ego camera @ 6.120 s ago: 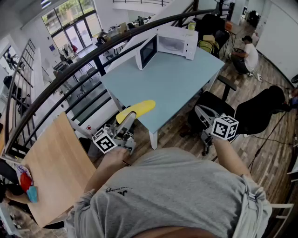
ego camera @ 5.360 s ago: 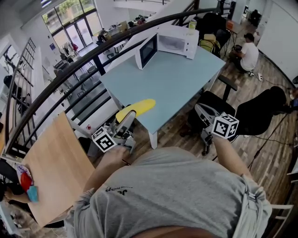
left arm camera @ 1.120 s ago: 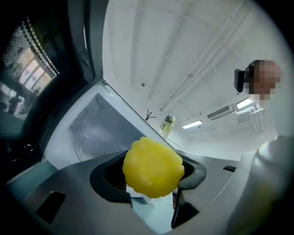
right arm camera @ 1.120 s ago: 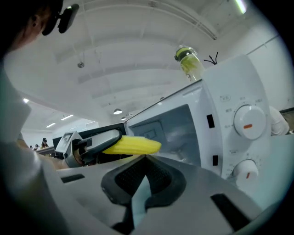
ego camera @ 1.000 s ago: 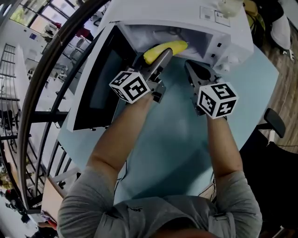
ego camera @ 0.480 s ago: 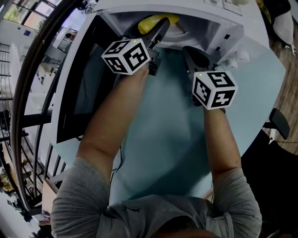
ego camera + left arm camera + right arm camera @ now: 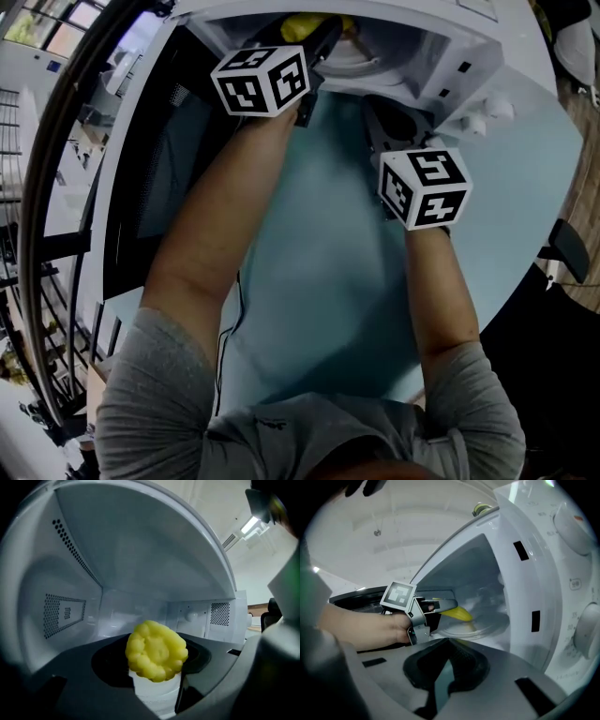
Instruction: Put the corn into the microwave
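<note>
The yellow corn [image 7: 156, 650] is clamped end-on between the jaws of my left gripper [image 7: 157, 670], inside the open white microwave [image 7: 450, 58]. From the head view only a bit of the corn [image 7: 298, 23] shows past the marker cube, with the left gripper [image 7: 323, 39] reaching into the cavity. In the right gripper view the corn [image 7: 459, 614] hangs just above the glass turntable [image 7: 487, 624], held by the left gripper [image 7: 440, 605]. My right gripper [image 7: 392, 114] sits on the table side of the opening, jaws together and empty [image 7: 443, 679].
The microwave door [image 7: 141, 178] stands swung open at the left. The control panel with knobs [image 7: 581, 630] is at the right of the opening. The light blue table [image 7: 319, 262] stretches below both arms. A dark railing [image 7: 42, 187] runs along the left.
The left gripper has carried the corn deeper into the microwave cavity and rolled a little. The right gripper has sunk slightly in front of the opening.
</note>
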